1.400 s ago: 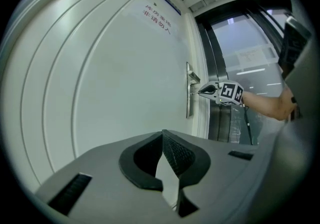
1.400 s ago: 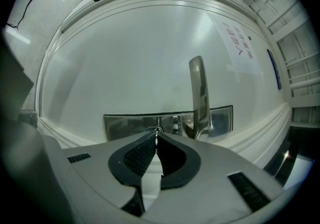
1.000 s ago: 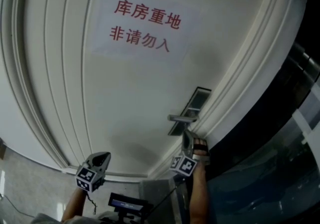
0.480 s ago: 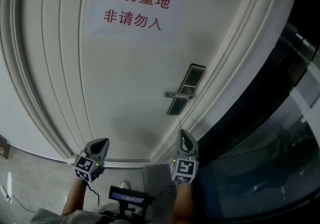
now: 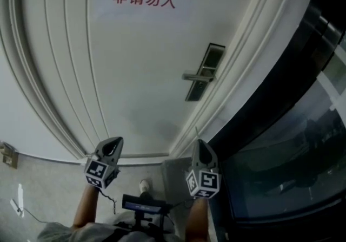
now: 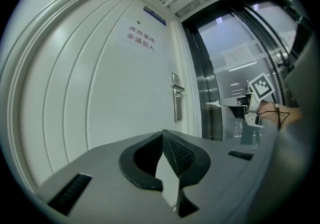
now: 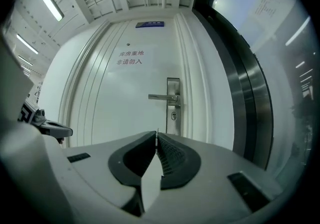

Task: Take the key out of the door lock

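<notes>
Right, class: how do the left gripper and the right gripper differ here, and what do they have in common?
The right gripper pinches a thin key that pokes past its tips; the left gripper holds nothing. The right gripper faces the door handle; the left gripper faces a bare part of the white door. Shared: both have shut jaws and point at the door without touching it.

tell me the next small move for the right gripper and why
Probably no more pulling: hold the right gripper shut and carry it aside. A thin sliver, likely the key, sticks out of its closed tips, and the keyhole under the handle looks empty, so the removal seems done.
</notes>
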`<action>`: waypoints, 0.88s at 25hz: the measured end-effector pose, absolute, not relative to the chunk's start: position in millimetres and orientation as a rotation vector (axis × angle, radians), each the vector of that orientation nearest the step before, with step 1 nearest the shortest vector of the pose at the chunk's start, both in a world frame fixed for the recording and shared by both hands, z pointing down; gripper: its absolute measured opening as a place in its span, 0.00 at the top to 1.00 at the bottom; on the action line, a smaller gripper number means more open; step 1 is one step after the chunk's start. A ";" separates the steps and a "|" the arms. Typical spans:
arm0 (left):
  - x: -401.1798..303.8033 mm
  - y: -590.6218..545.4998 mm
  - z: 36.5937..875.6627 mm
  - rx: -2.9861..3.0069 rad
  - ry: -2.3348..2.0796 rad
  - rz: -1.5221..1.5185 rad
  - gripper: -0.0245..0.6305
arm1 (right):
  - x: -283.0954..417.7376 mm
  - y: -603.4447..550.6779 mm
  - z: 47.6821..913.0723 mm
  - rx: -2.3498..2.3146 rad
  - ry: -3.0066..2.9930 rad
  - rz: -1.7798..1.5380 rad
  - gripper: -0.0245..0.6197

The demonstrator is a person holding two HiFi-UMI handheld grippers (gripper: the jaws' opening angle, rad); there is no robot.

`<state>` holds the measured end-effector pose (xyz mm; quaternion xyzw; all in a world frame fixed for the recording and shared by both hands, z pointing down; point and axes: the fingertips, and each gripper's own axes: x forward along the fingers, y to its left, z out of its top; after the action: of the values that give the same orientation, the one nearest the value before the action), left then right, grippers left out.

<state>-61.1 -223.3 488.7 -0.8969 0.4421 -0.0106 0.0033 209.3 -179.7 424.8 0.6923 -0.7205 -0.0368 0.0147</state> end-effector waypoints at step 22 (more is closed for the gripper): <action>-74.6 -198.7 482.7 -2.784 1.424 -0.004 0.95 | 175.1 -141.5 467.1 2.042 -2.298 -0.051 0.93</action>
<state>-74.6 -198.7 482.7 -0.8903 0.4553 -0.0014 0.0073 175.1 -141.5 467.1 0.6638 -0.7470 -0.0164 0.0334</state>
